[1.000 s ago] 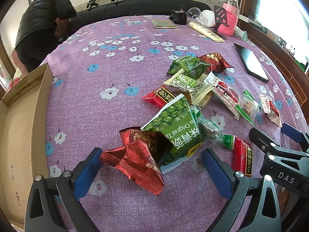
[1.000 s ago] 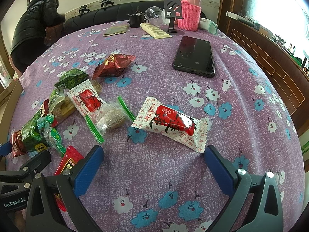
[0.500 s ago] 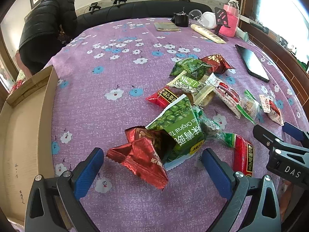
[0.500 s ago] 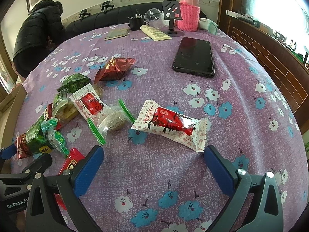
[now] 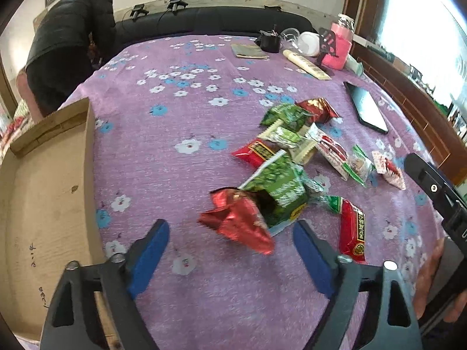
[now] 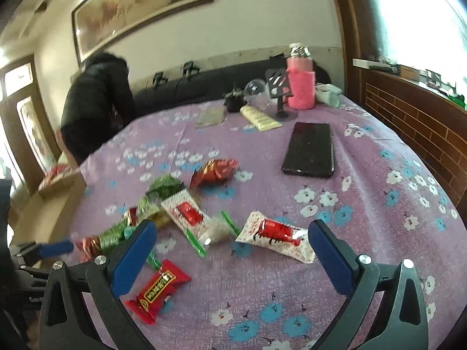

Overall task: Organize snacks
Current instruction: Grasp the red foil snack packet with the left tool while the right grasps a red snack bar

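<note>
Both tools higher now; left tool narrowing, right tool apart, seemingly empty.

Snack packets on floral tablecloth

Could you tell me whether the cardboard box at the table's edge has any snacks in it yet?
Empty where visible: the cardboard box shows only bare floor.
</note>
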